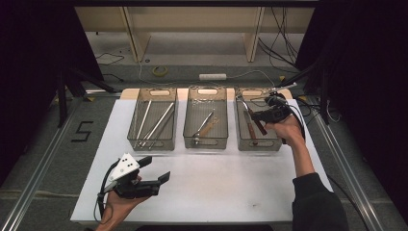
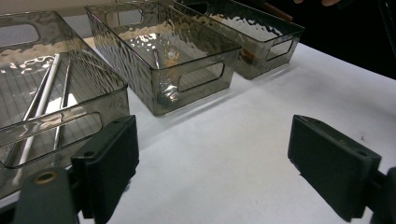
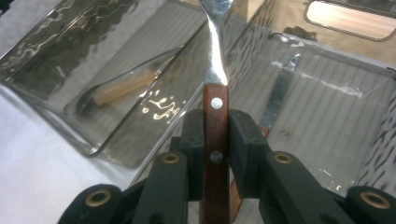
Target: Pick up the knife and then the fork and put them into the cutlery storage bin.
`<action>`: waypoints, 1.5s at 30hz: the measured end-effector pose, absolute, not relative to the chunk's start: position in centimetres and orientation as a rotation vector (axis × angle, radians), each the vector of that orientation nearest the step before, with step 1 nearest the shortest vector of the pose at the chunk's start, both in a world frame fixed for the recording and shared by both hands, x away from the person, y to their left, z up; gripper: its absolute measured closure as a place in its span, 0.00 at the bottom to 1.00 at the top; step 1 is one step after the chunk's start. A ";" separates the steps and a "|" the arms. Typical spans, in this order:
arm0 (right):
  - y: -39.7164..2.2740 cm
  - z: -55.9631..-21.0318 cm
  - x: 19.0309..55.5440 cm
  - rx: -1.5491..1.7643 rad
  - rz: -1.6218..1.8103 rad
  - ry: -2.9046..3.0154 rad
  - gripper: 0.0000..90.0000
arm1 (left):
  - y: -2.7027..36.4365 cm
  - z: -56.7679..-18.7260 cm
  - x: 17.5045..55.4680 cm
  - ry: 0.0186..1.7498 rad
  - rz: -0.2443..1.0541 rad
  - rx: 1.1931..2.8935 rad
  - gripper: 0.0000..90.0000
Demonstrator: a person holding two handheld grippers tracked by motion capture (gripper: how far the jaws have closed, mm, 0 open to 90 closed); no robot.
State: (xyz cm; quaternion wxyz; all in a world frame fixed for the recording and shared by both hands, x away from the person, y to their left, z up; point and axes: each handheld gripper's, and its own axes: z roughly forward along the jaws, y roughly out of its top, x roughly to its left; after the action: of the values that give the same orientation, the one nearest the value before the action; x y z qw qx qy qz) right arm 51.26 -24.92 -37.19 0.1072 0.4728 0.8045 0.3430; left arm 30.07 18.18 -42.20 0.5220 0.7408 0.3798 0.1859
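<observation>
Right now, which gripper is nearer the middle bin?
Right. The right gripper holds a wooden-handled utensil over the neighbouring bin; the left gripper hovers open, short of the middle bin.

Glossy metal utensil (image 3: 215, 56) with smooth wooden handle; rippled clear-plastic bins (image 2: 187, 70).

A white table (image 1: 202, 187) stands on grey floor (image 1: 43, 139); beyond it, a wooden shelf unit (image 1: 192, 24), black curtains (image 1: 29, 57) alongside.

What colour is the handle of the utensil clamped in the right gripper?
Reddish-brown wood with two silver rivets; the handle shows best in the right gripper view, between the right gripper pads.
</observation>
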 end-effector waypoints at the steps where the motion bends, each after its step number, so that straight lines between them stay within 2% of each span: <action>1: -24.9 -37.2 51.4 1.398 1.003 2.366 0.86 | 18.2 -42.2 30.1 0.909 0.446 1.775 0.18; 18: -24.7 -38.8 53.2 1.537 0.926 2.289 0.86 | 18.2 -42.2 30.0 0.908 0.447 1.777 0.18; 45: -24.3 -41.4 53.4 1.606 0.781 2.301 0.85 | 18.2 -42.2 30.0 0.902 0.446 1.784 0.18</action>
State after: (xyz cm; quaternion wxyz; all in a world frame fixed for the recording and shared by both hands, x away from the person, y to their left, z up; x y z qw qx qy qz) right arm 53.37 -24.30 -41.42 0.1143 0.5477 0.7849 0.2663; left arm 30.02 18.19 -42.17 0.5197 0.7442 0.3762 0.1860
